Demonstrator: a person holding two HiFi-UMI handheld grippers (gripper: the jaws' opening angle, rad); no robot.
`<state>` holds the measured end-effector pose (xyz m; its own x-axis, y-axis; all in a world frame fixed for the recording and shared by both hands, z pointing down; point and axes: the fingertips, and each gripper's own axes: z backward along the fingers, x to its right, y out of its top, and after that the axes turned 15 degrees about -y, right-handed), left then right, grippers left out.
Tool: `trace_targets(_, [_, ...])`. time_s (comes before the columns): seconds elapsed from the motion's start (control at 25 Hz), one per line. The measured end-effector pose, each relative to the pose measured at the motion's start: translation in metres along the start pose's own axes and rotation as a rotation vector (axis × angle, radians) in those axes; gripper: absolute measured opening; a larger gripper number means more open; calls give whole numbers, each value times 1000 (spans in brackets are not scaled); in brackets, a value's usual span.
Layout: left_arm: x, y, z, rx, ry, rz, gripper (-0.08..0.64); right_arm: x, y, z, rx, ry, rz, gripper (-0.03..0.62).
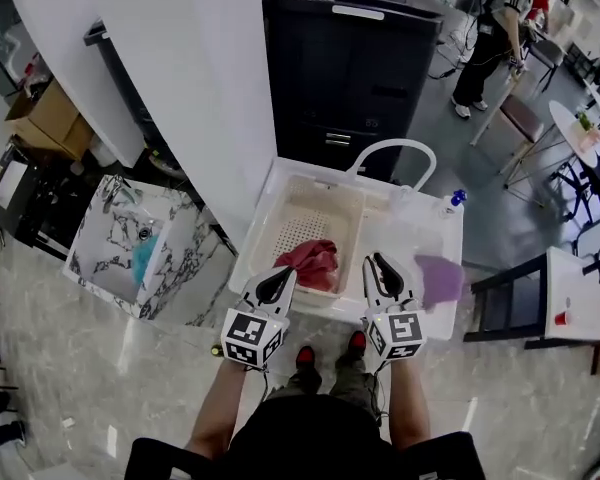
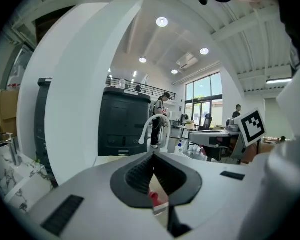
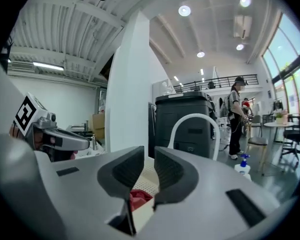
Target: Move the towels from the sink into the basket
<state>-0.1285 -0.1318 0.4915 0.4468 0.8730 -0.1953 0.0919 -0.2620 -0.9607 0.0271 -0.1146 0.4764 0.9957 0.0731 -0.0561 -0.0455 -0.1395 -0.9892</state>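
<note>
So the left claw (image 2: 153,159) is pressed together at the tips with nothing in it. The right claw (image 3: 149,153) has a narrow gap between its pads, and nothing's in there either. Both sit side by side, pointing roughly level over the near edge of the tub, clear of everything. I'd guess that's a between-grabs pose.

Just ahead of and below the left claw is a crumpled red cloth towel (image 1: 308,261), lying in the cream perforated plastic basket (image 1: 325,200). That one looks done. The basket sits in the half of the white plastic double sink (image 1: 405,226) that's in front of the left claw.

Off to the right of the right claw, in the other half, is a flat purple cloth towel (image 1: 438,278), so it's not in the basket yet. The right claw is the closer one, so it makes sense for it to take that towel.

Farther ahead of both claws are a white arched faucet (image 1: 392,148) and a small spray bottle with a blue top (image 1: 454,201).

Well off to the left of the left claw there's a marble-patterned basin (image 1: 105,230) with a teal cloth (image 1: 144,258) in it. Could be another towel, can't tell.
</note>
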Motion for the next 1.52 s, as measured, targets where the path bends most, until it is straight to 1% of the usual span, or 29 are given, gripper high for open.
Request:
trace_targets(0.44, [74, 14, -97, -27, -235, -49, 5, 122, 3, 53, 21, -270, -7, 44])
trace_targets(0.64, [117, 18, -146, -34, -335, -58, 5, 180, -3, 80, 5, -369, -9, 44])
trace_targets(0.88, [163, 9, -194, -69, -415, -52, 5, 243, -22, 109, -37, -461, -28, 44])
trace_targets(1.0, [179, -3, -216, -95, -435, -45, 5, 270, -41, 117, -73, -487, -43, 44])
trace_targets(1.16, [194, -23, -243, -137, -444, -23, 5, 297, -73, 120, -135, -496, -66, 44])
trace_targets(1.32, [202, -43, -269, -181, -439, 3, 5, 318, -106, 118, -196, -482, -93, 44])
trace_targets(1.52, [201, -73, -297, -228, -416, 34, 5, 331, -154, 110, -280, -450, -127, 44])
